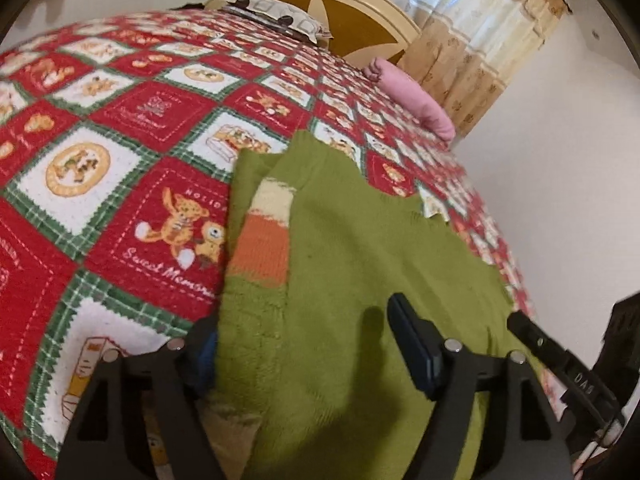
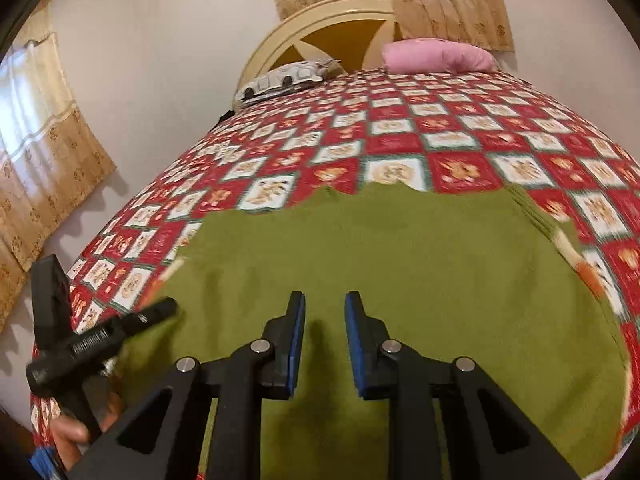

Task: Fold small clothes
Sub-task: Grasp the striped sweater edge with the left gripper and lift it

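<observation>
A green knitted sweater [image 2: 380, 248] is spread over the red-and-white checked bedspread [image 1: 120, 128]; a pink pillow [image 2: 438, 54] lies well beyond. The left gripper [image 1: 304, 344] is held wide astride the sweater's edge, the right gripper [image 2: 325, 308] narrow and empty.

- Left gripper [image 1: 304, 344]: black angular plastic arms with triangular cut-outs, round silver pins at the joints, blue pads on the finger insides.
- Right gripper [image 2: 325, 344]: the same black frame, silver pins and blue pads [image 2: 297, 344].
- A black side bar carries small pale lettering, too blurred to read.
</observation>
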The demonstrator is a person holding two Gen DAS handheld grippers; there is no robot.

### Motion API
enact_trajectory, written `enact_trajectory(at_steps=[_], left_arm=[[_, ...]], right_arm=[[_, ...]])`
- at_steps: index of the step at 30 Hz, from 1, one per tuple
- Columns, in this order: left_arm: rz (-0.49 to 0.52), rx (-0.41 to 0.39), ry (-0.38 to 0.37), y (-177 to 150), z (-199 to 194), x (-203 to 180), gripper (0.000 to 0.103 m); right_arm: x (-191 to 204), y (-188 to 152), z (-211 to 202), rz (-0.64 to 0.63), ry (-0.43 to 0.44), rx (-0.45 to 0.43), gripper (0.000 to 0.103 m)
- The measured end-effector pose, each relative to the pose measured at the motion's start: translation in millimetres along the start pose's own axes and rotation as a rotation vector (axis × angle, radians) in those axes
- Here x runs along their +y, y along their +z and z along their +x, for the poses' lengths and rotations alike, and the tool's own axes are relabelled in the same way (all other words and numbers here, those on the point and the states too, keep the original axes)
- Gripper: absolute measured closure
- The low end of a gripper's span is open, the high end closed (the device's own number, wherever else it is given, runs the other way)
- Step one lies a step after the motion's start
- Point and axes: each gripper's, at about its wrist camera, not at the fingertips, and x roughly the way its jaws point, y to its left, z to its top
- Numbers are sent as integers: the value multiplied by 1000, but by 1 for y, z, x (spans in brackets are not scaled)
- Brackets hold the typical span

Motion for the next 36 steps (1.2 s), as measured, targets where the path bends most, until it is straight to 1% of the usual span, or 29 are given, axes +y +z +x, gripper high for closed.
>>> enact_trajectory(at_steps=[2,3,4,6,7,8,10,13,16,21,23,25,28,32,36], left_arm=[[33,5,20,1,2,-5,32],[35,7,23,1,2,-5,43],[31,6,29,1,1,-3,55],[6,-2,29,1,-1,2,62],[-12,-6,26,2,-2,5,69],[-19,-10,30,2,-3,6,74],[-11,-19,45,2,-4,3,82],[38,-29,92,4,-6,-9,85],[79,-47,128,7,-12,-24,87],[201,-93,129,9,-21,-60,87],[235,-94,128,8,-21,-74,87],[266,-93,143,6,-17,-85,88],[314,-93,185,0,-11,-100,88],[347,-89,206,-5,-6,-107,88],[350,-86,207,-7,-3,-111,88]], right_arm=[[5,-11,28,-33,-51,78,82],[3,-18,37,-38,-61,90,82],[1,-19,35,-39,-53,63,82],[-2,-18,33,-21,-39,64,82],[-3,-19,33,-19,-35,59,82],[-3,-20,33,-18,-31,55,82],[-4,-19,33,-17,-30,54,82],[-4,-18,32,-22,-34,50,82],[-5,-18,33,-12,-22,48,82],[-6,-19,32,-1,-7,45,82],[-8,-19,32,2,-3,45,82],[-9,-19,32,4,1,44,82],[-9,-20,31,9,5,43,82],[-10,-20,31,15,12,43,82],[-9,-21,30,15,13,43,82]])
